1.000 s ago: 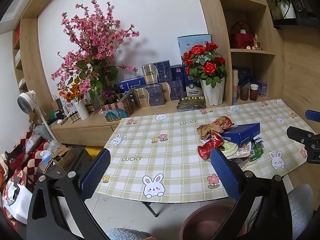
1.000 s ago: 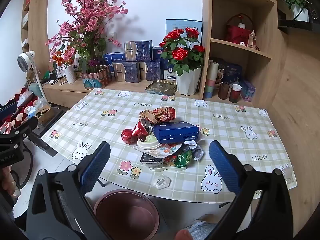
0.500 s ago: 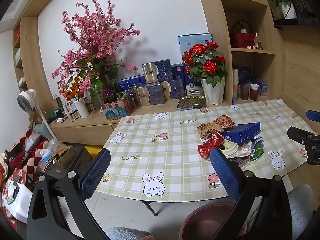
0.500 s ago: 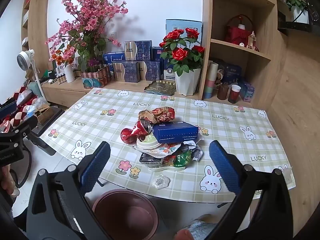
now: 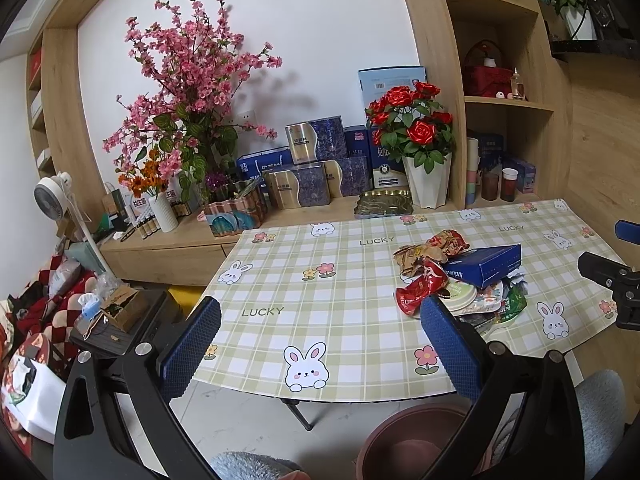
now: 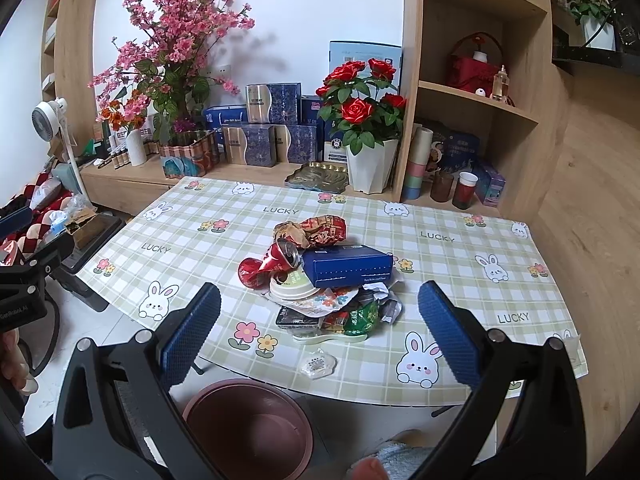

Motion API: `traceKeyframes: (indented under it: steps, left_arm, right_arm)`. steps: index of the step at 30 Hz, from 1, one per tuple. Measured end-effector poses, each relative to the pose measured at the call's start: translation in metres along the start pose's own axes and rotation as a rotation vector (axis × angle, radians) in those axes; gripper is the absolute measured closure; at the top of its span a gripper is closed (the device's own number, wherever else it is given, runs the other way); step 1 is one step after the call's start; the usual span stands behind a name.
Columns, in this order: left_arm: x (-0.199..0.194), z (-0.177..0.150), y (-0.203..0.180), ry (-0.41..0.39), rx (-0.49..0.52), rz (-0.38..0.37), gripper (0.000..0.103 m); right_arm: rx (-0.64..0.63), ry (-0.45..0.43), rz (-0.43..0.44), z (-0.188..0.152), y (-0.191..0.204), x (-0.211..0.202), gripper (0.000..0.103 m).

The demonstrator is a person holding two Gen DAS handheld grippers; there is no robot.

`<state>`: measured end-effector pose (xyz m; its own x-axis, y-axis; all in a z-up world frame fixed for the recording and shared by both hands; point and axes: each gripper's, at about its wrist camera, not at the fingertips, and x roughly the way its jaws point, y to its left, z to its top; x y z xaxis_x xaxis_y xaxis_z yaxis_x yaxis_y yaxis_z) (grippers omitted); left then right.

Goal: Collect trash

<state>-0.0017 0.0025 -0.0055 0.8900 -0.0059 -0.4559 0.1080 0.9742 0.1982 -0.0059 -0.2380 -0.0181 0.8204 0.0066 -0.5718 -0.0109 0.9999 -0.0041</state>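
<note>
Both grippers, left gripper (image 5: pixel 320 344) and right gripper (image 6: pixel 318 334), gaped wide, held nothing, short of the table (image 6: pixel 460 264). Trash pile (image 6: pixel 328 280) sat untouched mid-table; bin (image 6: pixel 248 428) below looked empty. Nothing collected yet.

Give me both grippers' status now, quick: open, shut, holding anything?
Left gripper: open, holding nothing, short of the trash pile.
Right gripper: open, holding nothing, above the brown bin.
</note>
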Motion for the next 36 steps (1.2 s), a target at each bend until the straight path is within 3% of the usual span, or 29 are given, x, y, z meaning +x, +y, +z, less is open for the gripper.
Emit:
traceKeyframes:
  steps: [36]
  left_arm:
    - [0.002,-0.002,0.001,0.007,-0.007,-0.004,0.005]
  right_arm:
    - [-0.015,-0.006,-0.008,0.001,-0.001,-0.003,0.006]
